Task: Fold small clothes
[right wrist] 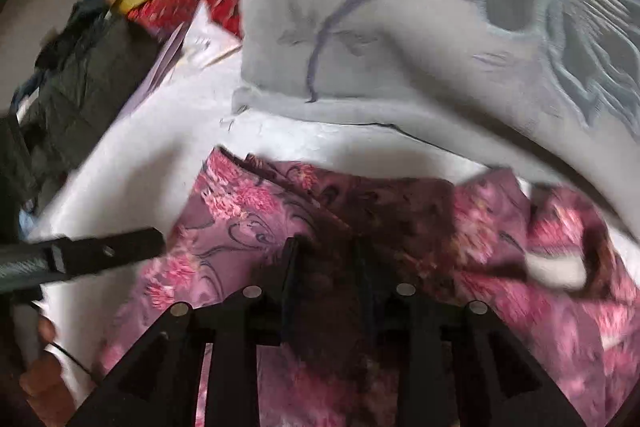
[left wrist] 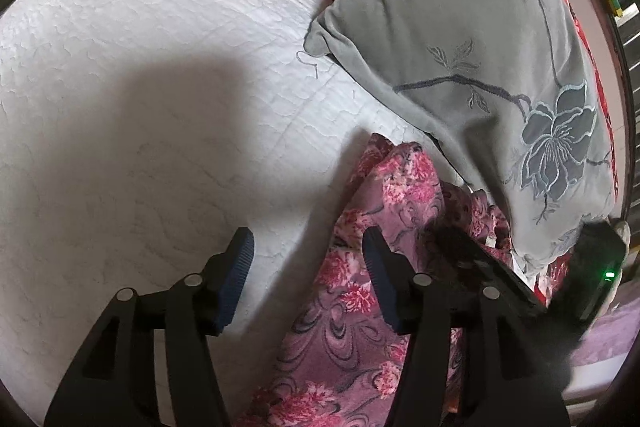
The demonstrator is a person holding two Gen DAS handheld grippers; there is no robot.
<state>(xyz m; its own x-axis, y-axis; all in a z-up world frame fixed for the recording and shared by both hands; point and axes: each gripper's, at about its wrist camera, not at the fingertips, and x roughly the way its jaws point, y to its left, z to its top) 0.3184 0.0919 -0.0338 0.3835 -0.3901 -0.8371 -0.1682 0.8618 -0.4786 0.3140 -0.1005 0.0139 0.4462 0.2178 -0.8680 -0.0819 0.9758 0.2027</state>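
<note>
The pink floral garment [left wrist: 384, 267] lies crumpled on the white quilt [left wrist: 140, 107], lower right of the left view, below the grey pillow [left wrist: 480, 67]. The left gripper [left wrist: 308, 267] gapes empty; the right gripper [right wrist: 328, 267] stands apart over the cloth.

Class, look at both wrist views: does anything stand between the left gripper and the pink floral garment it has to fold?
Nothing visible does. The open left gripper hangs right at the garment, its right finger over the fabric and its left finger over the white quilt. The grey pillow lies beyond the garment, not between them.
</note>
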